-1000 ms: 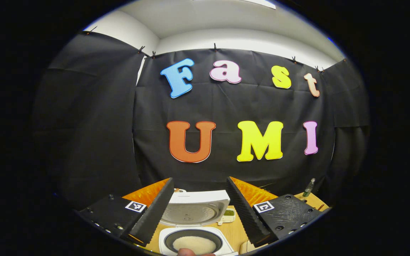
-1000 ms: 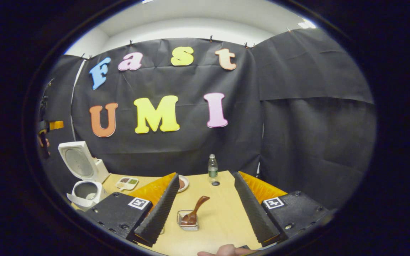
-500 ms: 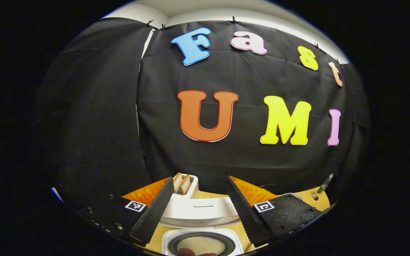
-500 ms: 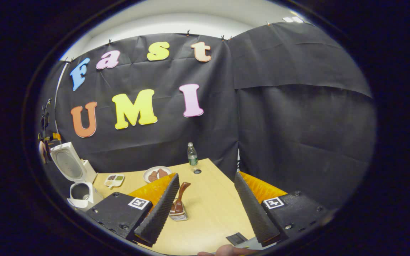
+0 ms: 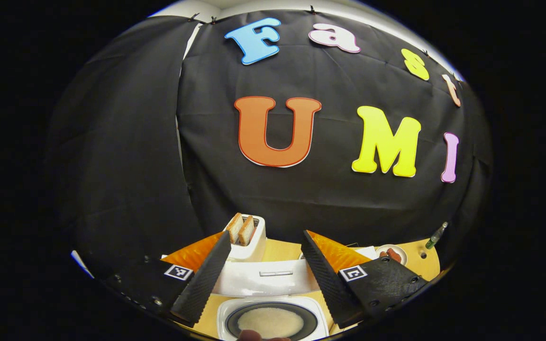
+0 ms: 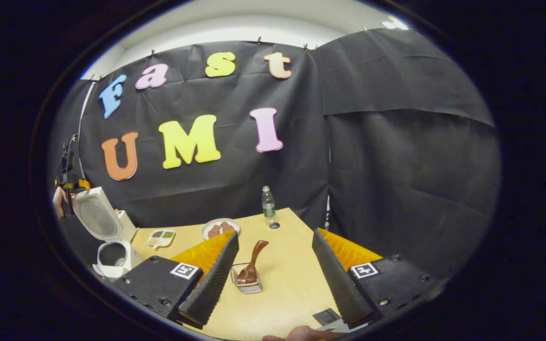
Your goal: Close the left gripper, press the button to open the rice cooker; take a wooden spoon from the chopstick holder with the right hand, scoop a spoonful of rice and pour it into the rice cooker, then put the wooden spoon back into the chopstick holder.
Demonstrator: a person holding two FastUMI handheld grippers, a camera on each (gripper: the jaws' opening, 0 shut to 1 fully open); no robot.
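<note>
The left gripper (image 5: 262, 267) hangs above the white rice cooker (image 5: 273, 322), its jaws spread wide and holding nothing. The cooker's lid (image 5: 266, 278) stands raised and the dark inner pot (image 5: 271, 323) shows a bed of white rice. Behind the lid the left gripper view adds a white toaster (image 5: 246, 238) with two slices of bread in its slots, something the other view does not offer.

In the right gripper view the same cooker (image 6: 112, 253) sits far left on the pale wooden table (image 6: 282, 284), beside a small white sectioned dish (image 6: 160, 237), a white plate of brown food (image 6: 219, 228) and a clear plastic bottle (image 6: 268, 203).

The right gripper (image 6: 277, 265) is also wide open and empty. Just ahead of its left finger lies the task's thing — a dark brown wooden spoon (image 6: 252, 262), bowl down in a small wire-mesh chopstick holder (image 6: 246, 284), handle leaning up and to the right. Judged from its look, the spoon is light, rigid and smooth, so it could pivot or slip between the pads; the upper part of the handle, clear of the holder's rim, seems the place to grip. The holder looks light too and may lift or tip with the spoon.

This view alone shows spoon and holder — the left gripper view alone shows the rice.
</note>
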